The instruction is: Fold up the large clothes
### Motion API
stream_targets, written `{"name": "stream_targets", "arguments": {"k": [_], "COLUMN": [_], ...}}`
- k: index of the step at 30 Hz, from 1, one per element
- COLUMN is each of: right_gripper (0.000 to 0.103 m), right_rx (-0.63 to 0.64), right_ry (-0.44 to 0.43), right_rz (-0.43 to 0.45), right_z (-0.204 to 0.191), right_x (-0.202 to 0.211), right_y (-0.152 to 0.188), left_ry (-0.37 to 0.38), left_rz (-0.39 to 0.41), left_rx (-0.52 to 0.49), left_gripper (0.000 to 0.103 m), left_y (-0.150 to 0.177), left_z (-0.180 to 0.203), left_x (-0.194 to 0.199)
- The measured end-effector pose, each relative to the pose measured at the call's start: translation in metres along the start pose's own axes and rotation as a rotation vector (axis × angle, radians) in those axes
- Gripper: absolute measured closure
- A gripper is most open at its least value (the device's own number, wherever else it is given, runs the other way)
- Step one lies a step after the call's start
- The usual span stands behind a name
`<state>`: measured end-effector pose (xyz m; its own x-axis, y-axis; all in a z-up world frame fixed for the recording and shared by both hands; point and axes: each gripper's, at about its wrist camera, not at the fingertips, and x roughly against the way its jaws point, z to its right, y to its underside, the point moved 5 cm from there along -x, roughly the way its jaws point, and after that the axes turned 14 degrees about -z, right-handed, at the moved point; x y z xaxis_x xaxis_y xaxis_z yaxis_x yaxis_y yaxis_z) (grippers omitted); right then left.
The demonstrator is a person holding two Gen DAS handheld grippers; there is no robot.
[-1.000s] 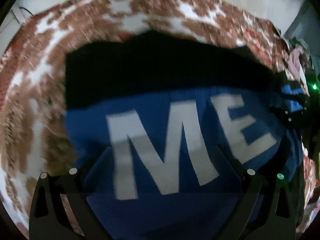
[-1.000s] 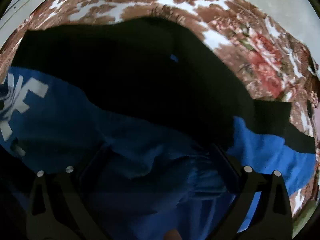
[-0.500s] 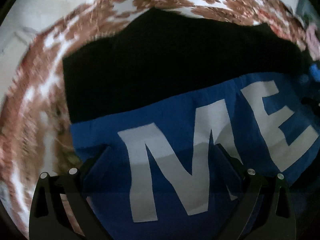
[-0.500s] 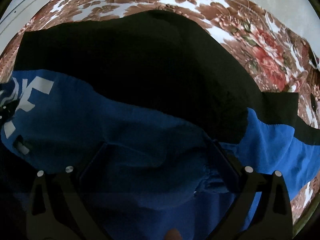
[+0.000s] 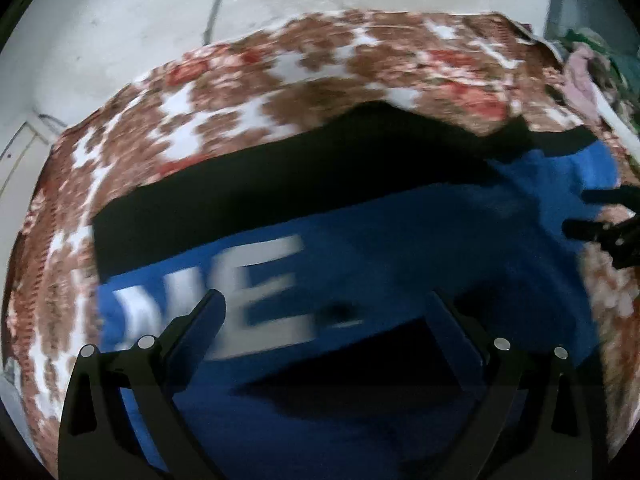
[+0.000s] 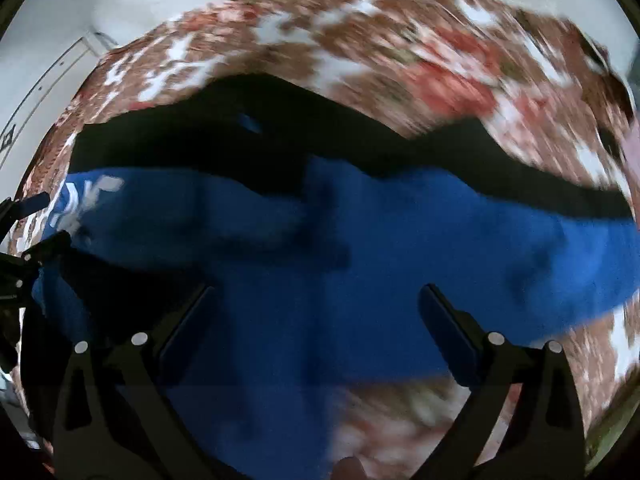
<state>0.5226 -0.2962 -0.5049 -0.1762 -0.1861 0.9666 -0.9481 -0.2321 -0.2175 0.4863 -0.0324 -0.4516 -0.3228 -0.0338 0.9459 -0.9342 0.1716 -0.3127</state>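
Nearest the cameras, both the left gripper (image 5: 324,312) and the right gripper (image 6: 316,304) have their jaws spread wide with nothing in them, hovering over the blue and black garment (image 6: 380,240). It lies on the floral bedspread (image 5: 240,80), white lettering (image 5: 240,292) near-left, black band on the far side, a sleeve trailing right. Looks like between folds to me; next move probably means pinching an edge or that sleeve.

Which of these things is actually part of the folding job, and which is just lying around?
Part of the job:
blue and black garment
left gripper, jaws open
right gripper, jaws open
flowered bedspread, the folding surface

Just lying about:
heap of clothes at the far right
cable on the wall
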Motion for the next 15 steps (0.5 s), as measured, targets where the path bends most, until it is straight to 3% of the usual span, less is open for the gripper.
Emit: {"name": "stream_targets", "arguments": {"k": [5,11,14,15], "right_gripper": [0.005,0.005,0.005,0.005], "right_rx": [-0.088,-0.400,-0.585,-0.675], "right_ry": [0.053,0.031,-0.067,-0.144], "right_rz": [-0.028,0.006,0.019,0.025], "right_z": [0.098,0.240,0.306,0.332], "right_x": [0.010,0.029,0.030,0.028], "right_y": [0.037,0.055,0.065,0.069], "left_ry": [0.072,0.050,0.080,0.091], "left_rz": [0.001,0.004,-0.003,-0.008], "left_rx": [-0.020,-0.133,-0.142,-0.147], "left_gripper": [0.005,0.005,0.005,0.005], "left_y": [-0.017,-0.037,-0.045,-0.046], "left_z": [0.086,0.165,0.188,0.195], "left_x": [0.002,-0.004,-0.006,-0.009]}}
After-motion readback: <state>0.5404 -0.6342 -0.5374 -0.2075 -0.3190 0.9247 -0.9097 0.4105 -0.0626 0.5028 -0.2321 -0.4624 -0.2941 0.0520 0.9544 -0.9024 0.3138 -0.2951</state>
